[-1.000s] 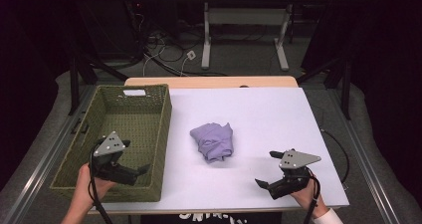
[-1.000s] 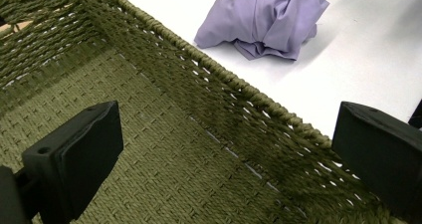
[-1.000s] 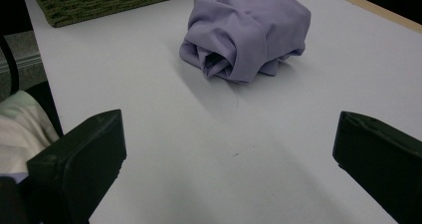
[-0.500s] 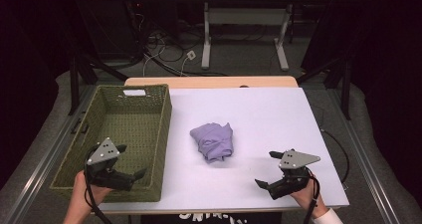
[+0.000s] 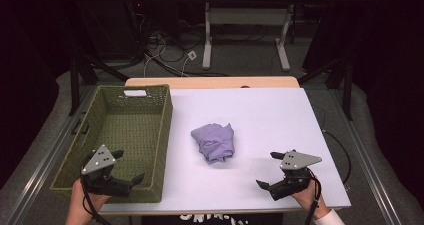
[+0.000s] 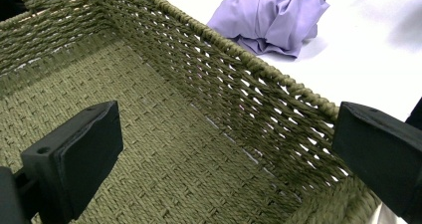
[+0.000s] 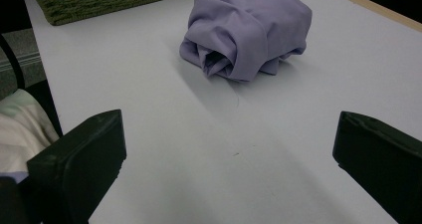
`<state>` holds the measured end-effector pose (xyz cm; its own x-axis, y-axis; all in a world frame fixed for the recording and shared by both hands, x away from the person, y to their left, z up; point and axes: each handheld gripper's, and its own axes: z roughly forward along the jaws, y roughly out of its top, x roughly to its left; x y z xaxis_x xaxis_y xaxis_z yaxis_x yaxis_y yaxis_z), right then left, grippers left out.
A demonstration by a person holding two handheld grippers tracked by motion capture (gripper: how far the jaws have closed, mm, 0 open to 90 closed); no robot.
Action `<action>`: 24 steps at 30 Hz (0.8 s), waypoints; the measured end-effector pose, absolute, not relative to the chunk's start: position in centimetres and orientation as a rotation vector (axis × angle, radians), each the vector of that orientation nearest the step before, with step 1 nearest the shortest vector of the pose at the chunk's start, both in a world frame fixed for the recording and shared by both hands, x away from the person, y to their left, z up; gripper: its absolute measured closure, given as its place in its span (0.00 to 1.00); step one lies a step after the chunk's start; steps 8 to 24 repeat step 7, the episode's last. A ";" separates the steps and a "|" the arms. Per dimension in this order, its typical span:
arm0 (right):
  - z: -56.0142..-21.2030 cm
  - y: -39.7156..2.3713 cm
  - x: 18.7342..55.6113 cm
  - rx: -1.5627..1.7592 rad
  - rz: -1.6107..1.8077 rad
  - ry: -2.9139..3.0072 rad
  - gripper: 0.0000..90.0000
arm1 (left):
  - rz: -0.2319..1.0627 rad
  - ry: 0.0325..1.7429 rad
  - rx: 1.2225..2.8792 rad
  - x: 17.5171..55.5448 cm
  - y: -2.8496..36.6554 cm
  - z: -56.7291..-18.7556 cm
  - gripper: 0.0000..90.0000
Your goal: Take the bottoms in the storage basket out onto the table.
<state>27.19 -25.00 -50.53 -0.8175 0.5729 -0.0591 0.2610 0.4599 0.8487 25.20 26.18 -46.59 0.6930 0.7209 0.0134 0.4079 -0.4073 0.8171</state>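
Observation:
A crumpled lilac cloth (image 5: 215,142) (image 6: 271,16) (image 7: 249,30) lies in a heap near the middle of the white table (image 5: 250,115). To its left stands a green woven basket (image 5: 102,177) (image 6: 164,149) with nothing in it. My left gripper (image 5: 128,166) (image 6: 224,159) hangs open over the basket's near right corner, jaws wide apart and nothing between them. My right gripper (image 5: 270,169) (image 7: 224,164) is open too, low over the table's near right part, facing the cloth from a short way off.
A wooden strip (image 5: 210,82) runs along the table's far edge. Behind it are desk legs (image 5: 206,35) and cables on the floor. Metal rails (image 5: 35,170) flank the table. Bare white surface surrounds the cloth on the right.
My left gripper has drawn back toward the near edge of the basket and dropped a little lower. The right gripper and the cloth stay where they were.

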 end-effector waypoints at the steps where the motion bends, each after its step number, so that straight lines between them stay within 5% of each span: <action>1: -50.5 -25.0 27.2 0.707 1.295 2.378 0.00 | 0.464 0.864 2.044 25.1 26.2 -46.7 0.00; 24: -50.5 -25.0 27.2 0.705 1.300 2.376 0.00 | 0.470 0.867 2.014 24.7 26.4 -46.9 0.00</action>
